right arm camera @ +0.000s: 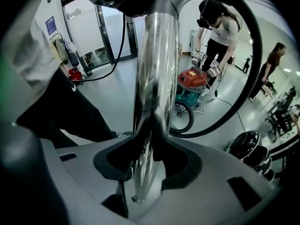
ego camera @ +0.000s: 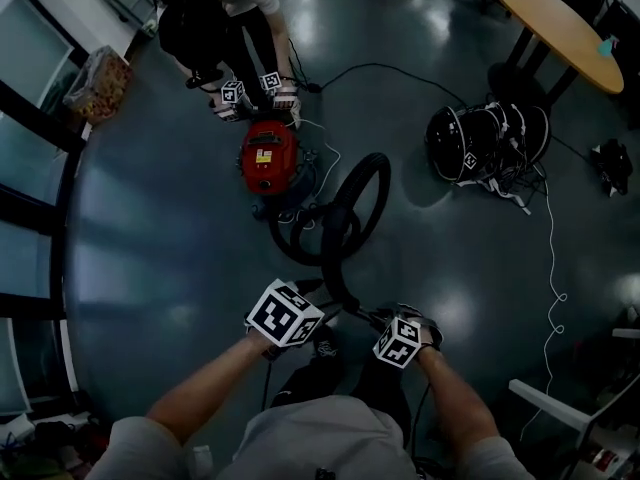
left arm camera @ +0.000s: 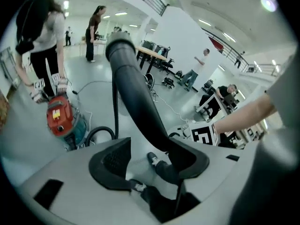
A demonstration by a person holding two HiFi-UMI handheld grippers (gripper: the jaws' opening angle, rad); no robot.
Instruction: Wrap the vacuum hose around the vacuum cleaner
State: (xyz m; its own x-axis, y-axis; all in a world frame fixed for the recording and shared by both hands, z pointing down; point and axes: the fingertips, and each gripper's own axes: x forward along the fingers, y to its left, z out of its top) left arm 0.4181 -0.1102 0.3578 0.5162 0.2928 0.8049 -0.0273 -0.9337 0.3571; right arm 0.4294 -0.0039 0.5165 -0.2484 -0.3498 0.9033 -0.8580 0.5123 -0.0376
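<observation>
Now: right hand-held gripper [right arm camera: 147, 161] pinching chrome wand [right arm camera: 157, 78]; left hand-held gripper [left arm camera: 149, 161] spread, black hose [left arm camera: 136, 93] against one jaw. Vacuum cleaner [ego camera: 268, 158] ahead of both, well apart.

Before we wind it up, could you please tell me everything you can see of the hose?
The hose is black, thick and flexible-looking, plastic by its sheen. It curls on the floor by the red vacuum, not wrapped round it, and arches up to the grippers. Its stiff end section leans on one jaw of the open left gripper. The chrome tube at its end is clamped in the right gripper.
</observation>
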